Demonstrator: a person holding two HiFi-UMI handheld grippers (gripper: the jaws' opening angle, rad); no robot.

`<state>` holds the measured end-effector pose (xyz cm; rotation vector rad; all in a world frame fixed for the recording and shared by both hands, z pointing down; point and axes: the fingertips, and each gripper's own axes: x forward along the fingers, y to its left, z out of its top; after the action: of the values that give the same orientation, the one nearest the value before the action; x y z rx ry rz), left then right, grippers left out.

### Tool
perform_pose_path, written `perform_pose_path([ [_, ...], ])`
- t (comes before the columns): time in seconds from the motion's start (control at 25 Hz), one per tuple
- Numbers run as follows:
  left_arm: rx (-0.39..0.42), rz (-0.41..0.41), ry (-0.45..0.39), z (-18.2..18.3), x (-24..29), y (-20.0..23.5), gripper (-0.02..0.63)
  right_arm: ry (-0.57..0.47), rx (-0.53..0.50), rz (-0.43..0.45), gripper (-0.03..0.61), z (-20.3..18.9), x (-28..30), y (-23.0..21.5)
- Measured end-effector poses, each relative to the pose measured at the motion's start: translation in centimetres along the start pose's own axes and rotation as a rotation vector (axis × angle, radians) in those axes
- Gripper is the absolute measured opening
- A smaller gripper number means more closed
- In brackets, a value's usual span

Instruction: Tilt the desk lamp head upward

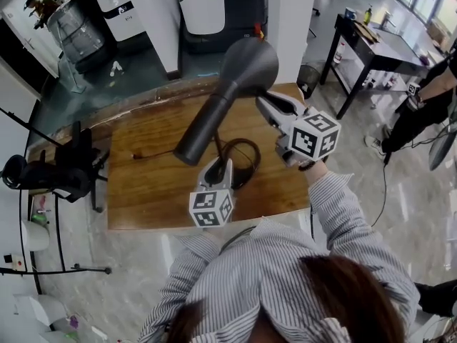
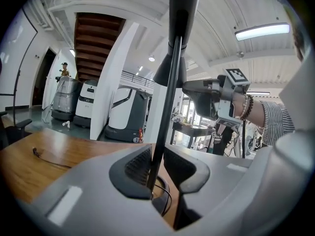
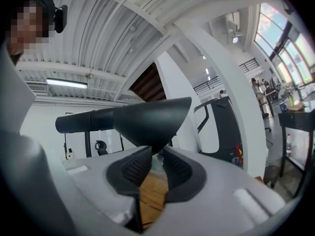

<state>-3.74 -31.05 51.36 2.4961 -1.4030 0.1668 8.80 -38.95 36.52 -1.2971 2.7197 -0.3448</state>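
A dark grey desk lamp stands on the wooden table [image 1: 153, 191]. Its cone head [image 1: 248, 64] runs into a long tube [image 1: 203, 128] that slopes down to the left. A thin black stem [image 2: 167, 107] rises from the ring base [image 1: 246, 164]. My left gripper [image 1: 218, 166] is shut on that stem low down, just above the base, and the stem passes between its pads [image 2: 156, 161]. My right gripper [image 1: 263, 103] is at the right side of the head. The lower edge of the cone [image 3: 147, 119] dips between its pads [image 3: 156, 160], which are closed on it.
A thin cable [image 1: 151, 153] lies on the table left of the lamp. A black office chair [image 1: 61, 170] stands off the table's left end. A dark side table [image 1: 382, 45] and a person [image 1: 428, 98] are at the right. White machines stand behind.
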Motion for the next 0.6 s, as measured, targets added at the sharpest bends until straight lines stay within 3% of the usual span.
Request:
perform_pose_path([
  [0.6, 0.03, 0.017, 0.02, -0.6, 0.4, 0.0, 0.072, -0.131, -0.12, -0.035, 0.058, 6.4, -2.2, 0.5],
])
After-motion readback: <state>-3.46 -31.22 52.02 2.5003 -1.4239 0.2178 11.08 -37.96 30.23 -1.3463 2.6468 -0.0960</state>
